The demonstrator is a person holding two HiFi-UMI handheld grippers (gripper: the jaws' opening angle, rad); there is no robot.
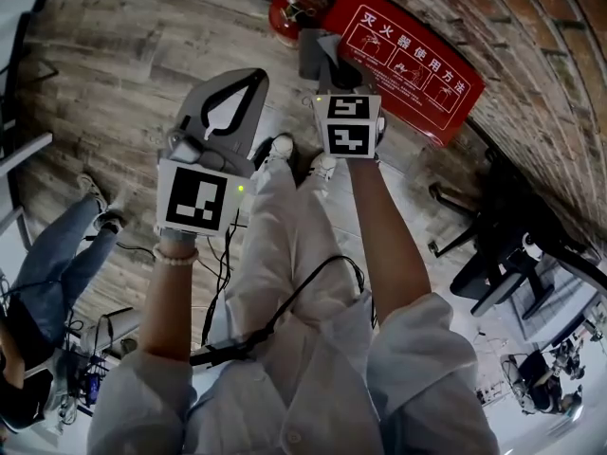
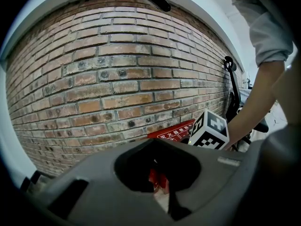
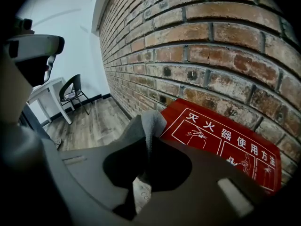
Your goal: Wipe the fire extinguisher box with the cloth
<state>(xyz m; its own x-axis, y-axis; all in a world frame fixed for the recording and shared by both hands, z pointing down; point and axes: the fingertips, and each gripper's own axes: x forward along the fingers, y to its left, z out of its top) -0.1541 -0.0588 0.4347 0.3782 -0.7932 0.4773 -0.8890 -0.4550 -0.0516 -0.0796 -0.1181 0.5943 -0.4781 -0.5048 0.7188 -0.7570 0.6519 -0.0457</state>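
The red fire extinguisher box [image 1: 408,60] with white instruction panels leans against the brick wall; it also shows as the red box [image 3: 221,145] and a red box edge [image 2: 171,131]. My right gripper [image 1: 332,66] is shut on a grey cloth [image 1: 327,53], just left of the box's near end. In the right gripper view the cloth [image 3: 148,124] sticks up from the right gripper [image 3: 150,142], in front of the box's left corner. My left gripper [image 1: 252,78] hangs left of it over the floor, shut and holding nothing. The left gripper [image 2: 157,147] points at the wall.
A red fire extinguisher [image 1: 289,12] stands on the floor beside the box's far end. Black office chairs [image 1: 503,245] sit at the right. A seated person's legs [image 1: 57,254] and cables [image 1: 223,254] are at the left. A chair [image 3: 73,91] and white table [image 3: 44,95] stand farther along the wall.
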